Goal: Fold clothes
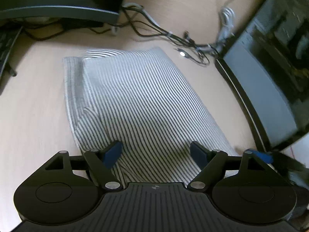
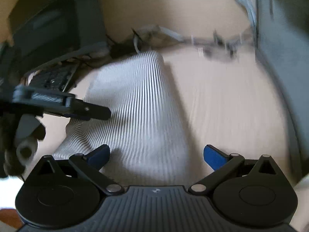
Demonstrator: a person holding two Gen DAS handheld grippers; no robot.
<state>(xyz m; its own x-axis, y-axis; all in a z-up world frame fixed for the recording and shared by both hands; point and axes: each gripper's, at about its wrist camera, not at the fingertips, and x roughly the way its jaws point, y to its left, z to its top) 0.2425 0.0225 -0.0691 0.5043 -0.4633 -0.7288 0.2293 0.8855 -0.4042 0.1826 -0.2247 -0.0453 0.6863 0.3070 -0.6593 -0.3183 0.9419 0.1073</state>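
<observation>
A black-and-white striped garment (image 1: 135,100) lies folded into a long rectangle on the light wooden table (image 1: 34,116). My left gripper (image 1: 157,153) is open and empty, just above the garment's near end. In the right wrist view the same garment (image 2: 139,104) is blurred by motion. My right gripper (image 2: 156,155) is open and empty, over the garment's near right edge. The left gripper also shows in the right wrist view (image 2: 92,112) as a dark arm over the garment's left side.
A monitor base (image 1: 58,11) and a keyboard (image 1: 5,46) stand at the far left. A tangle of cables (image 1: 173,36) runs along the back. A dark monitor or screen (image 1: 270,77) borders the table on the right.
</observation>
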